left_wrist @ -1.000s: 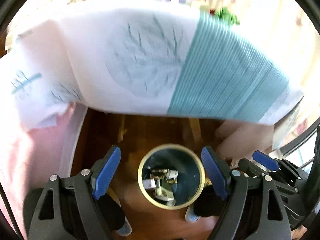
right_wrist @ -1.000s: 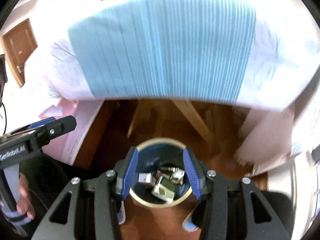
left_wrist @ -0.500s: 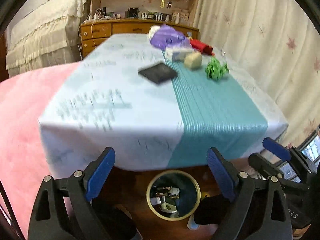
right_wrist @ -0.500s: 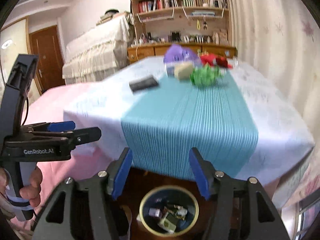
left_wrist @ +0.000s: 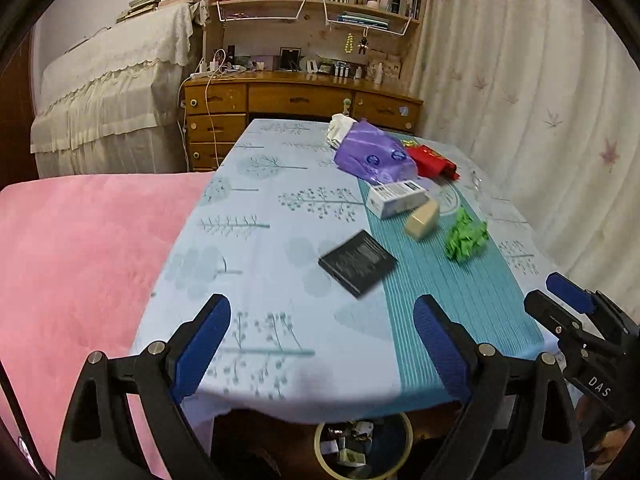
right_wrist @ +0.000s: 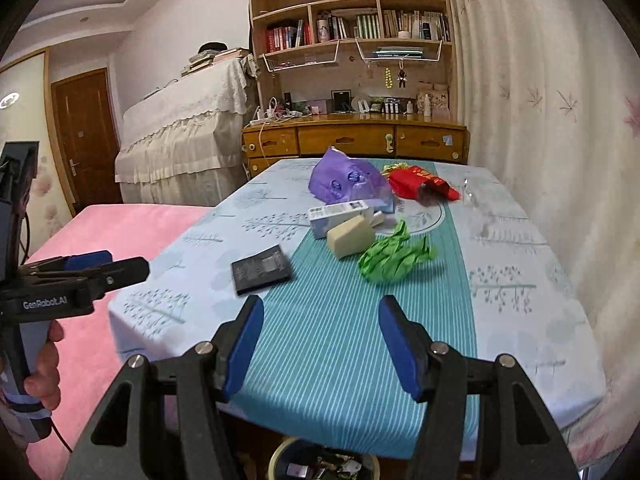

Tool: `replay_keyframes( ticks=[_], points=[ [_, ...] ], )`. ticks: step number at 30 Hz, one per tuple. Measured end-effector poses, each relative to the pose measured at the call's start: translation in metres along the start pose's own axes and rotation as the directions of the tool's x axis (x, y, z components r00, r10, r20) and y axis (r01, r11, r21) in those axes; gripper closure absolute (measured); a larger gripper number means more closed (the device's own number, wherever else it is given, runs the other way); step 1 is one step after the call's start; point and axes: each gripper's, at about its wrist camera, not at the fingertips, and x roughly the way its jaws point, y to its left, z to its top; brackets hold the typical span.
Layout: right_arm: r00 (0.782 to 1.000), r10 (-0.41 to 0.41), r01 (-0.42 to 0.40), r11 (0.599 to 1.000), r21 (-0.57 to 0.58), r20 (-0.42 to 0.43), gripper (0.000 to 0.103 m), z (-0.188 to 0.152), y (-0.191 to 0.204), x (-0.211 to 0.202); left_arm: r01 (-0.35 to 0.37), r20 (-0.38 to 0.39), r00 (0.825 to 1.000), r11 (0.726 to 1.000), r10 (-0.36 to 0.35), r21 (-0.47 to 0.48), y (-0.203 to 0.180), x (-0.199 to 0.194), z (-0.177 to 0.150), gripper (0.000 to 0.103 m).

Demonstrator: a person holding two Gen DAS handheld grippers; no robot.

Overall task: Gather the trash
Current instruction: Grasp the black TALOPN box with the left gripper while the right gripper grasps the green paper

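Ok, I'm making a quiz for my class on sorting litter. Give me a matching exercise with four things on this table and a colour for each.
Things:
1. crumpled wrapper
2. plastic bag
3. flat packet
4. torn packet

Colours:
A. red
B. black
C. green
D. purple

Pairs: 1-C, 2-D, 3-B, 4-A
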Motion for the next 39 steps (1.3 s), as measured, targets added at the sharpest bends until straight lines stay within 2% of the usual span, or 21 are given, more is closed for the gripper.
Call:
replay_keyframes(
  ticks=[6,10,16,19,23,24,27,30,36,39],
  points=[
    [0.998,-0.016,0.018,1.000,0.023,-0.054,0.043,0.008,-0.015,0.031,0.036,-0.067,0.997,0.999,-0.036,-0.002,0.011,0.037,0.013,0.011],
    [0.994,-0.031,0.036,0.998,0.052,-0.108,0.042,0.008,-0.026,0.055,0.094,-0.121,0.988,0.995,-0.096,-0.025,0.020,0.062,0.017,0.011],
    [0.989,-0.015,0.031,0.994,0.109,-0.147,0.042,0.009,-0.043,0.085,0.139,-0.183,0.972,0.989,-0.144,-0.045,0.024,0.096,0.023,0.011],
    [0.987,-0.024,0.042,0.992,0.115,-0.156,0.042,0.011,-0.047,0.095,0.152,-0.212,0.966,0.988,-0.146,0.011,0.011,0.111,0.025,0.011],
    [0.985,-0.033,0.058,0.988,0.142,-0.169,0.042,0.014,-0.058,0.105,0.141,-0.247,0.963,0.982,-0.107,0.125,-0.014,0.132,0.028,0.011],
    [0.985,-0.035,0.062,0.986,0.156,-0.170,0.040,0.015,-0.062,0.108,0.136,-0.262,0.961,0.979,-0.093,0.150,-0.019,0.139,0.028,0.011],
    [0.983,-0.039,0.074,0.978,0.196,-0.178,0.019,0.020,-0.072,0.116,0.135,-0.300,0.951,0.971,-0.070,0.200,-0.033,0.158,0.030,0.011],
    [0.982,-0.034,0.077,0.971,0.228,-0.186,0.017,0.026,-0.078,0.124,0.127,-0.315,0.948,0.962,-0.046,0.241,-0.045,0.168,0.031,0.011],
    [0.973,-0.052,0.116,0.953,0.281,-0.224,0.017,0.033,-0.086,0.155,0.093,-0.320,0.947,0.967,-0.013,0.236,-0.052,0.178,0.037,0.035],
    [0.962,-0.049,0.129,0.947,0.293,-0.268,0.017,0.034,-0.086,0.171,0.071,-0.312,0.950,0.977,-0.005,0.200,-0.048,0.177,0.039,0.040]
  ],
)
